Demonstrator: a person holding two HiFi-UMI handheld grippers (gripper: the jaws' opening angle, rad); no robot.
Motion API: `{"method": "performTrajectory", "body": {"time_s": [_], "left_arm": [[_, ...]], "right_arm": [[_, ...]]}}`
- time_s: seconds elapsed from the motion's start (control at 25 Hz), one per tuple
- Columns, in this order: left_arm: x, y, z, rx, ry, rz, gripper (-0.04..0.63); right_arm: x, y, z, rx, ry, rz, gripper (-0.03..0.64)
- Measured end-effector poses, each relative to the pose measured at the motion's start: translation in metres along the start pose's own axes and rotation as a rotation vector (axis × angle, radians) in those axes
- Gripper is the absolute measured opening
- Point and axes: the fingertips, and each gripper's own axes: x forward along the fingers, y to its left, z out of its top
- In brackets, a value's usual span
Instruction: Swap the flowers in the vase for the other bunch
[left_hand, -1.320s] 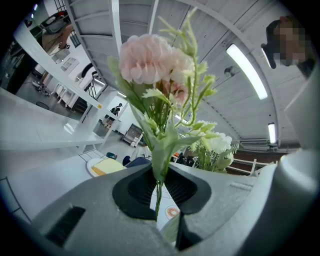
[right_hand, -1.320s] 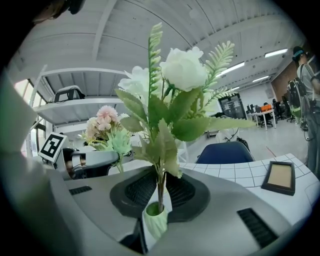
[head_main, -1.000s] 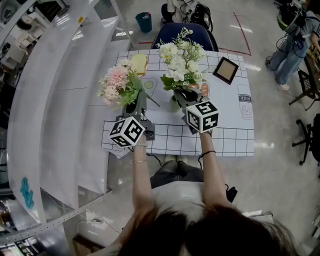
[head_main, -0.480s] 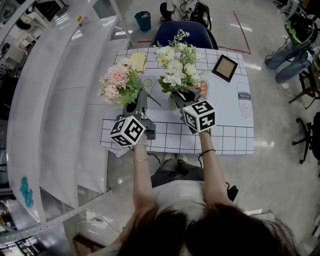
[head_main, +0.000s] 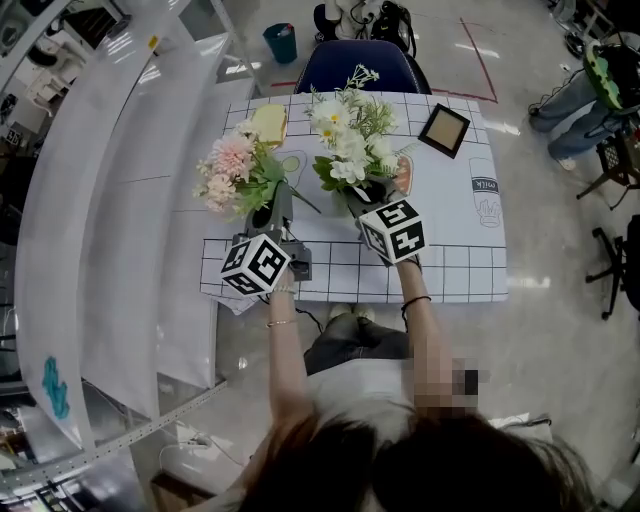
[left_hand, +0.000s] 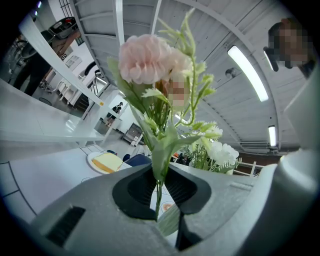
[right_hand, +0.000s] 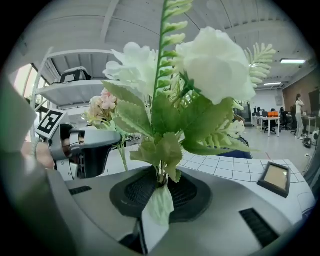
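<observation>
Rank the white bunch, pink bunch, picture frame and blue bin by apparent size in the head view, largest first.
1. white bunch
2. pink bunch
3. picture frame
4. blue bin, farther off, so true size unsure

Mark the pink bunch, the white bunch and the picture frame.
pink bunch (head_main: 232, 157): head view, on the large pink bloom.
white bunch (head_main: 349, 146): head view, on a white bloom in the middle of the bunch.
picture frame (head_main: 444, 130): head view, on its tan centre panel.

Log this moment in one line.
left gripper: shut on pink bunch | right gripper: shut on white bunch | both over table
</observation>
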Motion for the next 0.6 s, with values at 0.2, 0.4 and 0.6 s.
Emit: {"method": "performTrajectory", "body": {"time_s": [0.2,0.4,0.6], "left_arm": [[-0.0016,0.0007,-0.0014,-0.006,-0.001,0.002,0.054],[-0.004,0.0036,-0.0014,-0.008,0.0,0.005,0.054],[-0.0049,0.0045,-0.0021,-0.011,0.006,0.003,0.054]], "right_arm": [[0.0007,-0.0009,-0.0058,-0.002,0.018,-0.022,0.055],[0.0012,0.0004,-0.0063,-0.012,0.028,-0.03,0.055],[0.0001,0.0002,-0.0075,0.006,0.025,-0.031,0.055]]}}
